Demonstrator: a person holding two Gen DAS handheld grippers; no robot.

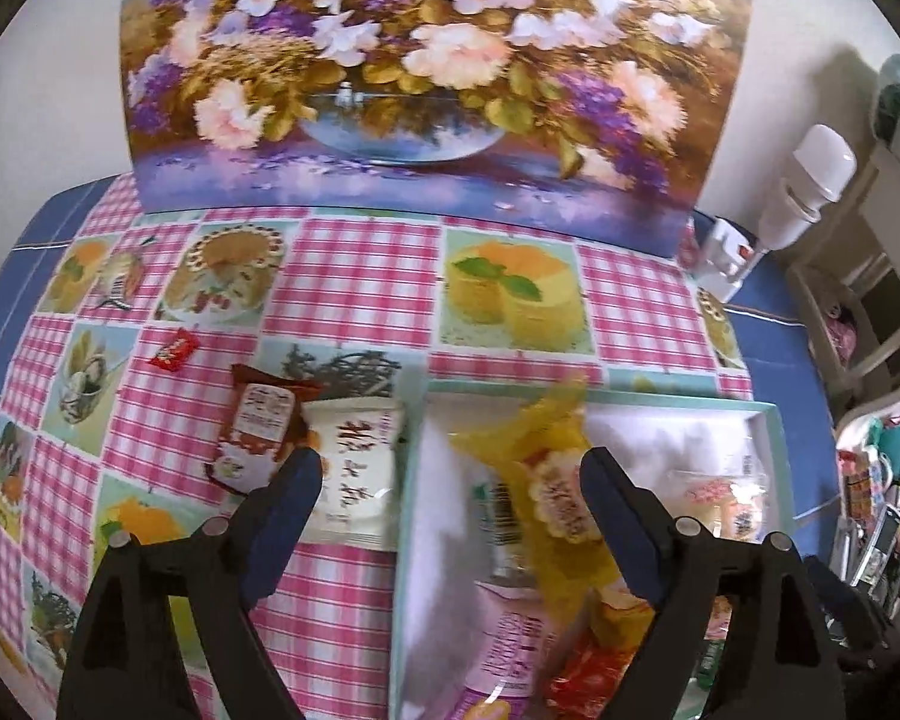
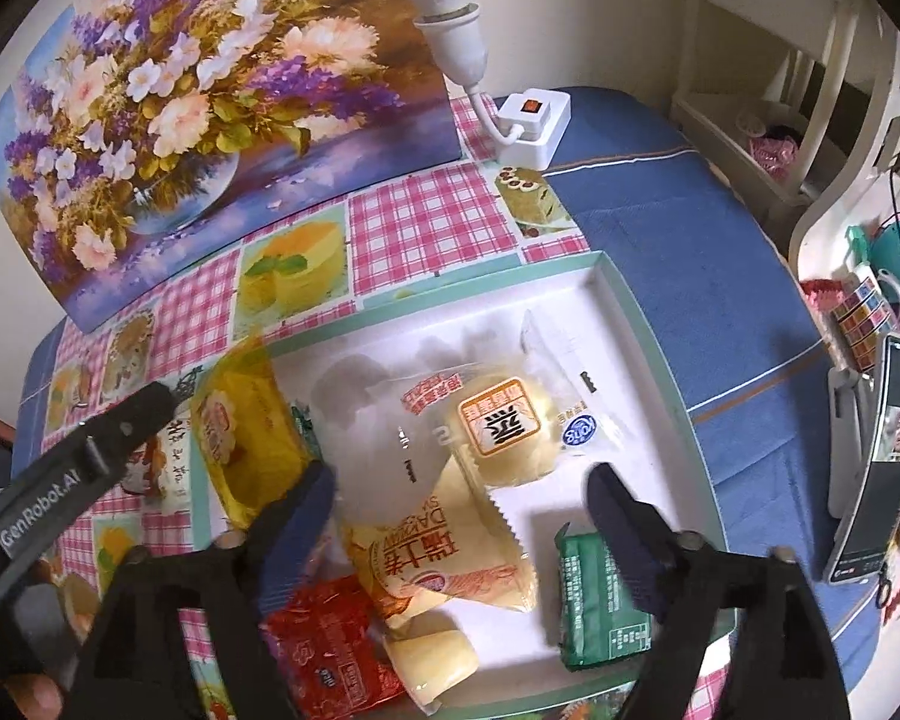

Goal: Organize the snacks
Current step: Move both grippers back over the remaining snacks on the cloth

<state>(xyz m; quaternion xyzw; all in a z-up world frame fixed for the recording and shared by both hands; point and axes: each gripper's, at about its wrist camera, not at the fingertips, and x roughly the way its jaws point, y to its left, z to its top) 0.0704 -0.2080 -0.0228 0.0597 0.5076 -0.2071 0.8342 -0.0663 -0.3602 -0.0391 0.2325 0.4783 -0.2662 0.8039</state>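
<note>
Assorted wrapped snacks (image 2: 498, 426) heaped in white tray (image 2: 630, 312)

cream wall (image 1: 48, 90), white shelving (image 2: 768, 90) — floral painting (image 1: 426, 72)

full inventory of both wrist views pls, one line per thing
tray: 1, white with teal rim, on tablecloth
yellow snack pack: 1, tray's left end
clear bun pack: 1, tray centre
green pack: 1, tray, near edge
red pack: 1, tray, near edge
white pack: 1, tablecloth, left of tray
brown pack: 1, beside it
red candy: 1, tablecloth
flower painting: 1, against wall
power strip: 1, white
left claw: open
right claw: open
</note>
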